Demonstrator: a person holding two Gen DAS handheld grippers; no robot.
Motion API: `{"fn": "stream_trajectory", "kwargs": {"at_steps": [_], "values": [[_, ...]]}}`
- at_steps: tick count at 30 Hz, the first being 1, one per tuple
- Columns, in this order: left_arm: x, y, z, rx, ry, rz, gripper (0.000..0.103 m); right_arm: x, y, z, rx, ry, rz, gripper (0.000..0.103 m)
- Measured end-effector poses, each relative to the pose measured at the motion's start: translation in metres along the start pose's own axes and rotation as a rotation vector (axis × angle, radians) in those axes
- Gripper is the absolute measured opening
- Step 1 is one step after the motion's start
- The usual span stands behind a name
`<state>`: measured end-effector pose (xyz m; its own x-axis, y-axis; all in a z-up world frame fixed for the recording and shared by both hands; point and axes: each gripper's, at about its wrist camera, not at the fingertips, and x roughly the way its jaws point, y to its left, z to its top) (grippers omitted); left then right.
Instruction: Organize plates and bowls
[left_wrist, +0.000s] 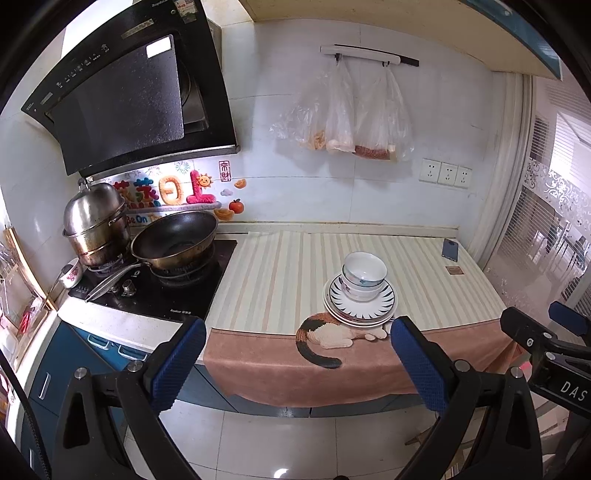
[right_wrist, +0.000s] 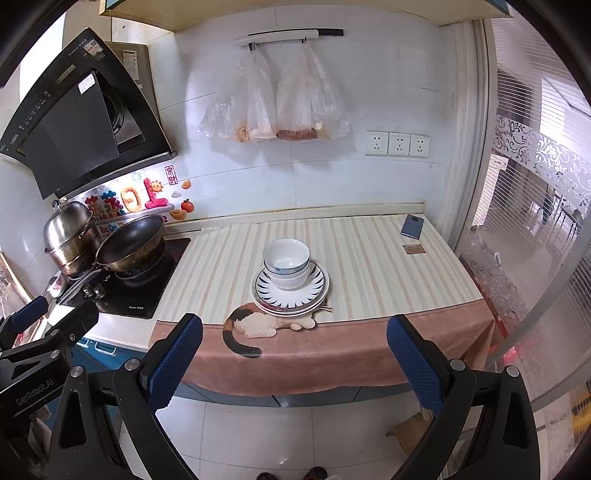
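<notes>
Two white bowls (left_wrist: 364, 277) (right_wrist: 286, 263) sit nested on a small stack of plates (left_wrist: 384, 306) (right_wrist: 316, 286) with a dark ray pattern. The stack rests near the front of a striped mat on the counter, just above a cat picture. My left gripper (left_wrist: 298, 334) hangs open in front of the counter edge, well short of the stack, with nothing between its blue pads. My right gripper (right_wrist: 294, 332) is open too, held back at about the same distance. Each gripper shows at the side of the other's view.
A stove with a black wok (left_wrist: 175, 240) (right_wrist: 131, 243) and a steel steamer pot (left_wrist: 96, 221) (right_wrist: 70, 236) is on the left. A phone (left_wrist: 450, 249) (right_wrist: 412, 226) and a small brown card (left_wrist: 453, 270) (right_wrist: 413, 249) lie at the mat's back right. Plastic bags (left_wrist: 354, 110) hang on the wall. A glass door (right_wrist: 535, 221) stands at right.
</notes>
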<state>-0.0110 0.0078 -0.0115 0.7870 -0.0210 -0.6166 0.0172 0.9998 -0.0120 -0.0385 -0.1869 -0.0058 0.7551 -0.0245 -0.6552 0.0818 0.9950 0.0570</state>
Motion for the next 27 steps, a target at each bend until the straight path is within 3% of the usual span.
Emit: {"fn": "stream_trajectory", "kwargs": {"at_steps": [27], "values": [[0.0021, -0.0039, -0.0080, -0.011, 0.030, 0.006, 0.103, 0.0036, -0.0066, -0.0104, 0.003, 0.028, -0.017, 0.102]]}}
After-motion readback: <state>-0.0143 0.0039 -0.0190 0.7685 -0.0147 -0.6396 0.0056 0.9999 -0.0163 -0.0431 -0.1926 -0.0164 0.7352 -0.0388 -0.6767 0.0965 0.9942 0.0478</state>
